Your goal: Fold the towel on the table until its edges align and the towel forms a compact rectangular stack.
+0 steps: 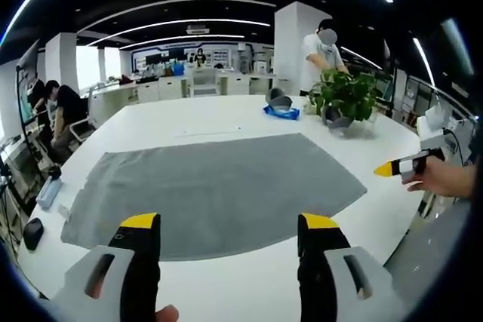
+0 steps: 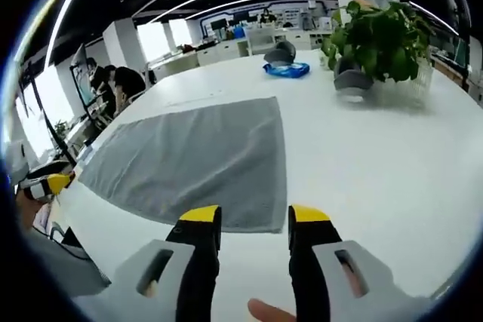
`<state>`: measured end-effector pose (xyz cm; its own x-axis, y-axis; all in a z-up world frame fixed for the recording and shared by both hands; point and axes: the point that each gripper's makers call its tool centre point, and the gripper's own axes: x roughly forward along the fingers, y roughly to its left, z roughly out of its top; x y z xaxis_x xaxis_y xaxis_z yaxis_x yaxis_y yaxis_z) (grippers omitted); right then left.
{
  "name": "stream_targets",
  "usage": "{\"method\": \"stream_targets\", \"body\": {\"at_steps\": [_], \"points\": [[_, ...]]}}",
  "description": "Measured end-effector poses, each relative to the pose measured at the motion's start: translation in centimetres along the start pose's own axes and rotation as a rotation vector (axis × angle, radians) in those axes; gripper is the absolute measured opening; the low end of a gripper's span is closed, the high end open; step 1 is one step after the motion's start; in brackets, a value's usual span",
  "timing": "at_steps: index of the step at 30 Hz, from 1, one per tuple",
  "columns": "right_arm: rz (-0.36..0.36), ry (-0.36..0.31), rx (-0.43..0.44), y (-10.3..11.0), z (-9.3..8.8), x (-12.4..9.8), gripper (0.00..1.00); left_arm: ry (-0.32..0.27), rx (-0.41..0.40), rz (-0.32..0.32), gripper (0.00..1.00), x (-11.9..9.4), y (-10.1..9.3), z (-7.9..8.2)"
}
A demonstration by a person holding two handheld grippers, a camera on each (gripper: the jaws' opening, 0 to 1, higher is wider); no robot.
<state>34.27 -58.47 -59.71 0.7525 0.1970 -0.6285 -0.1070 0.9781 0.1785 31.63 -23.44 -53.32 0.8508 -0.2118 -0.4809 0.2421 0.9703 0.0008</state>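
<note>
Flat grey towel [image 1: 219,190]; right view's parted tongs [image 2: 253,220] at its edge.

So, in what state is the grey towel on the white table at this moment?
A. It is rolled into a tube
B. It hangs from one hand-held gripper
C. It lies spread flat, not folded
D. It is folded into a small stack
C: the grey towel lies spread in one flat layer on the white table, and both hand-held grippers, left and right, are open and not touching it.
</note>
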Motion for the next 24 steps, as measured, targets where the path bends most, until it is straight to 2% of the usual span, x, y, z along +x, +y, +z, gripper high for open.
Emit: {"method": "stream_targets", "body": {"at_steps": [5,13,19,20,23,24], "points": [[-0.006,0.058,-0.003,-0.5,-1.6,1.9,0.30,0.010,0.013,-0.001,0.76,0.1,-0.1,-0.2],[-0.030,0.109,0.035,-1.3,-2.3,4.0,0.24,0.018,0.007,0.012,0.75,0.2,0.3,-0.4],[-0.022,0.169,-0.015,-0.8,-3.6,4.9,0.25,0.020,0.005,0.021,0.75,0.3,0.6,-0.4],[-0.034,0.155,-0.037,-0.9,-3.5,4.9,0.25,0.019,0.004,0.023,0.75,0.2,0.6,-0.4],[-0.053,0.169,-0.105,-1.1,-3.6,4.8,0.22,0.019,0.001,0.027,0.75,0.2,0.7,-0.5],[-0.066,0.184,-0.155,-1.2,-3.7,4.9,0.21,0.019,-0.002,0.027,0.75,0.2,0.7,-0.4]]}}
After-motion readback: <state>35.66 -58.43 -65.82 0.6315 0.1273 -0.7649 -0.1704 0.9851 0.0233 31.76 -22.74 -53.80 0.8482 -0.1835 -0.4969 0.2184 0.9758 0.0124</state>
